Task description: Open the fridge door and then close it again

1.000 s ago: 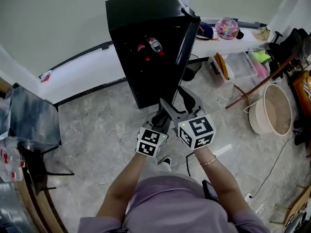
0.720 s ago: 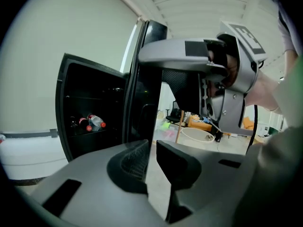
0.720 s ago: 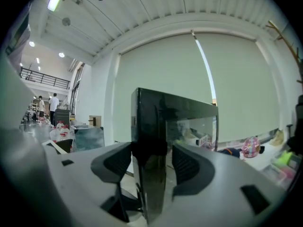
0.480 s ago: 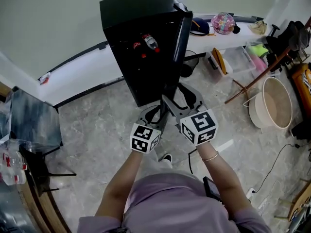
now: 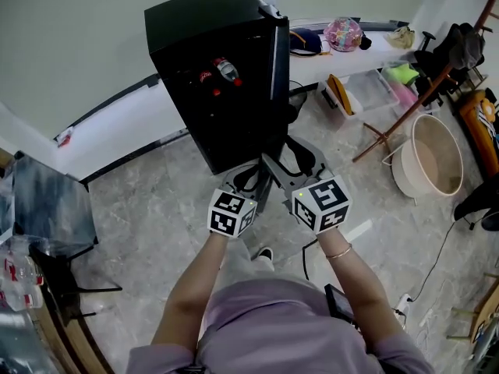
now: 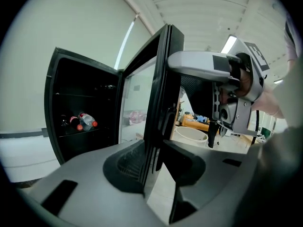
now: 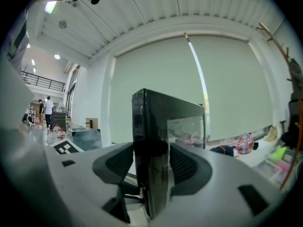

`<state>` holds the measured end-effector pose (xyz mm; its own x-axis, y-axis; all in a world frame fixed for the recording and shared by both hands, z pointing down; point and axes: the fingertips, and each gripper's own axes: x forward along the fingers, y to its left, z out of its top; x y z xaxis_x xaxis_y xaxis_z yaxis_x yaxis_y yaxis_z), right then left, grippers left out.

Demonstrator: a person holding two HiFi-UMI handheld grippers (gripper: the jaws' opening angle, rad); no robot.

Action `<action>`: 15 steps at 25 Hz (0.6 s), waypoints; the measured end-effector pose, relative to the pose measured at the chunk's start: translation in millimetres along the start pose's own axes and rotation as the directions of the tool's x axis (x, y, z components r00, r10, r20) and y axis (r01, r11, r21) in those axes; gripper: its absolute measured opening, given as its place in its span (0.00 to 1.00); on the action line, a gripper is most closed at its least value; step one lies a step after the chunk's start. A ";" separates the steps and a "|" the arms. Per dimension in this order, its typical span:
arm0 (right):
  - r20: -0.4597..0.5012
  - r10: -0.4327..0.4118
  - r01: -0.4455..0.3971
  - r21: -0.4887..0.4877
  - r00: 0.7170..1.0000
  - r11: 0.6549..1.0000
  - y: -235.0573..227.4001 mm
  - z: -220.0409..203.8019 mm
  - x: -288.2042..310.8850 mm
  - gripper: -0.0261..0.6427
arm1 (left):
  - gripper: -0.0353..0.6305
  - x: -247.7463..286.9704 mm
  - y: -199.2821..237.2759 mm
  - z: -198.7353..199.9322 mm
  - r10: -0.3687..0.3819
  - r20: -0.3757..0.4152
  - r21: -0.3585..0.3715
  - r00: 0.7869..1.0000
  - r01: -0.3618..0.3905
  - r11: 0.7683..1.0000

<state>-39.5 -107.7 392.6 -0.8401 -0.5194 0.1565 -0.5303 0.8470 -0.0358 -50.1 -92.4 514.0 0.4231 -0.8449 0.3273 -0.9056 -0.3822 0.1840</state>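
The black fridge (image 5: pixel 207 18) stands open, with bottles (image 5: pixel 222 70) on a shelf inside. Its glass door (image 5: pixel 278 53) swings out with its free edge towards me. My right gripper (image 5: pixel 290 164) has been closing, and in the right gripper view the right gripper (image 7: pixel 150 162) has both pads against the door (image 7: pixel 151 122). My left gripper (image 5: pixel 249 181) sits just left of it. Its jaws have just opened: the left gripper (image 6: pixel 154 162) straddles the door (image 6: pixel 158 103), with a sliver of floor showing beside the right pad.
A white basin (image 5: pixel 425 166) and a leaning wooden pole (image 5: pixel 390 135) stand to the right. Clear storage boxes (image 5: pixel 374 92) sit under a low white ledge holding a pink helmet (image 5: pixel 343 33). A dark chair (image 5: pixel 47 201) is at the left.
In the head view the fridge, door edge and both grippers have shifted left. The door now points more directly at me. The left gripper's cube has drawn apart from the right one.
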 end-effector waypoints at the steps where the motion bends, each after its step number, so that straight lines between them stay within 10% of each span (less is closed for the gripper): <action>1: 0.005 -0.008 0.008 0.004 1.000 1.000 -3.0 0.1 -4.6 0.40 | 0.23 2.3 -4.2 0.1 -0.007 -0.001 0.001 1.000 0.007 1.000; 15: 0.000 -0.165 0.165 -0.056 0.986 0.985 -40.0 -2.2 -43.5 0.45 | 0.22 41.9 -59.0 4.1 -0.114 -0.019 0.024 0.993 0.115 0.993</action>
<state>18.5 -118.8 389.5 -0.7410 -0.6522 0.1599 -0.6545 0.7547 0.0454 20.9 -106.7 513.1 0.5245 -0.7883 0.3216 -0.8514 -0.4857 0.1979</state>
